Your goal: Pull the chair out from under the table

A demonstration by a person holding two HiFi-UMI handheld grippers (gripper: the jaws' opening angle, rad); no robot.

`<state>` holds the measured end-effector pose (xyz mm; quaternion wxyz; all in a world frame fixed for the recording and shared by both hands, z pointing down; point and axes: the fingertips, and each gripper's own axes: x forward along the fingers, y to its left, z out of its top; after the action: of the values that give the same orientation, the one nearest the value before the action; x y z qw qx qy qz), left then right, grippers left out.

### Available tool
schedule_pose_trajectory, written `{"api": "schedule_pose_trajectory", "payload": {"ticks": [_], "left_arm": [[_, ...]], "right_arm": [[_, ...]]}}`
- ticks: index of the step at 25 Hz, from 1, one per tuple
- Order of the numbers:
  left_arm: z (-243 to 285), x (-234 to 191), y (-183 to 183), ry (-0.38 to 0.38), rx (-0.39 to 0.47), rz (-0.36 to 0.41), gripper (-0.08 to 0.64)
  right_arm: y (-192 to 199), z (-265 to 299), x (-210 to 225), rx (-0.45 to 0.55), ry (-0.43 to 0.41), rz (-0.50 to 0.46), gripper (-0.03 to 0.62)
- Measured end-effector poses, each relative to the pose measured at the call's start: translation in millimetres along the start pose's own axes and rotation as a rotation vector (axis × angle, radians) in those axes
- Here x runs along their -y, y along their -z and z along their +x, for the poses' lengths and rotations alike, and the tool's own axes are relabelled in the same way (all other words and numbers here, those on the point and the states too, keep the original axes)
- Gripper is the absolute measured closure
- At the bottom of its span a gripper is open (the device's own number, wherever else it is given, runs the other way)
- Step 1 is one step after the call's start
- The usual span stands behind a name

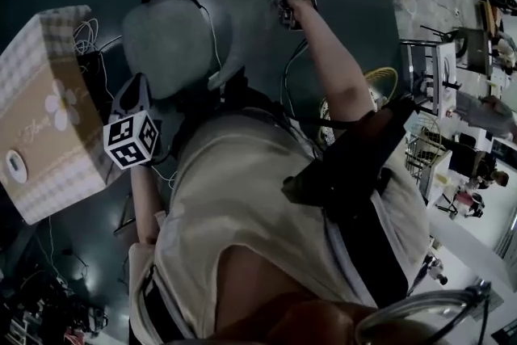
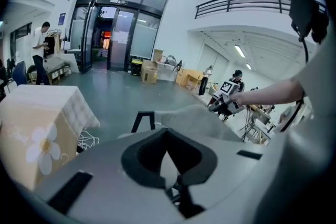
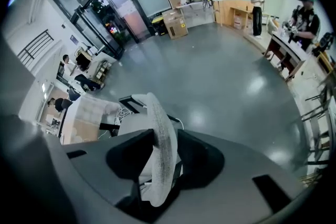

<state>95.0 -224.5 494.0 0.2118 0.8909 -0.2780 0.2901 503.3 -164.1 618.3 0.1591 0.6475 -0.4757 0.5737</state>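
Observation:
The grey chair [image 1: 174, 36] stands on the dark floor beside the table [image 1: 48, 109] with its checked cloth. In the head view my left gripper [image 1: 133, 97] sits at the lower left edge of the chair's backrest, and my right gripper [image 1: 284, 10] is at its upper right edge. In the left gripper view a pale grey wedge of the backrest [image 2: 199, 118] fills the gap between the jaws of my left gripper [image 2: 169, 165]. In the right gripper view the backrest's thin edge [image 3: 160, 128] runs between the jaws of my right gripper [image 3: 160, 165], with a dark gap on one side.
White cables [image 1: 85, 36] lie under the table's far side. A round yellow-rimmed fan [image 1: 384, 85] and a wire basket [image 1: 424, 145] stand to the right. Cardboard boxes [image 2: 149, 73] and people [image 2: 39, 52] are far across the hall's glossy floor.

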Motion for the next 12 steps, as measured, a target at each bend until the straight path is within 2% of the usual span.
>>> {"api": "schedule_pose_trajectory", "payload": {"ticks": [1,2,3,8,12], "left_arm": [[0,0,-5,0.005,0.009,0.015,0.552],[1,1,-9,0.010,0.017,0.029,0.552],[1,1,-13,0.017,0.024,0.043,0.552],[-1,2,-30,0.049,0.071,0.107,0.552],[-13,1,-47,0.047,0.122,0.113,0.552]], "right_arm": [[-9,-10,3,0.042,0.013,0.001,0.454],[-18,-21,5,0.088,0.022,0.006,0.511],[-26,-30,4,0.131,0.018,0.013,0.543],[-34,-55,-31,0.224,-0.087,-0.014,0.580],[-34,-67,-77,0.253,-0.192,-0.072,0.580]]}}
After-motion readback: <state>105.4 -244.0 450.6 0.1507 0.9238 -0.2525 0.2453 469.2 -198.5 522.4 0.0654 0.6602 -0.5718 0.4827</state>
